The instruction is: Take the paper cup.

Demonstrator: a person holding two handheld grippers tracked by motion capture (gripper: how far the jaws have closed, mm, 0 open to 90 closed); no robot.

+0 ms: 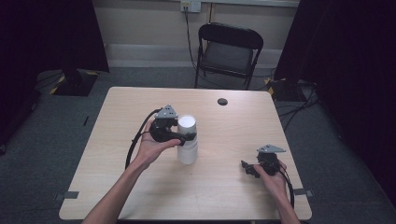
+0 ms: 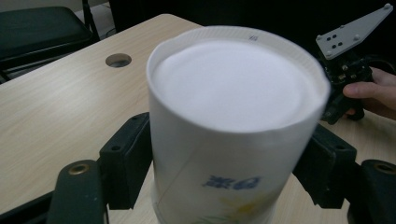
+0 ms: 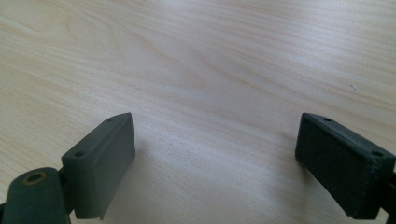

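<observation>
A white paper cup (image 1: 187, 123) with a blue print stands upside down on a second white cup (image 1: 187, 154) near the middle of the wooden table (image 1: 233, 196). My left gripper (image 1: 186, 136) comes in from the left and is shut on the upper cup (image 2: 233, 107), one jaw pressed on each side. In the left gripper view its fingers (image 2: 126, 158) flank the cup wall. My right gripper (image 1: 248, 169) is held low over the table's front right, open, with bare wood between its fingers (image 3: 100, 163). It appears farther off as the right gripper (image 2: 345, 93) in the left gripper view.
A round cable hole (image 1: 222, 101) sits near the table's far edge, also seen as the hole (image 2: 118, 59). A black folding chair (image 1: 229, 51) stands behind the table. Cables lie on the floor at the right (image 1: 299, 109). Dark curtains hang on both sides.
</observation>
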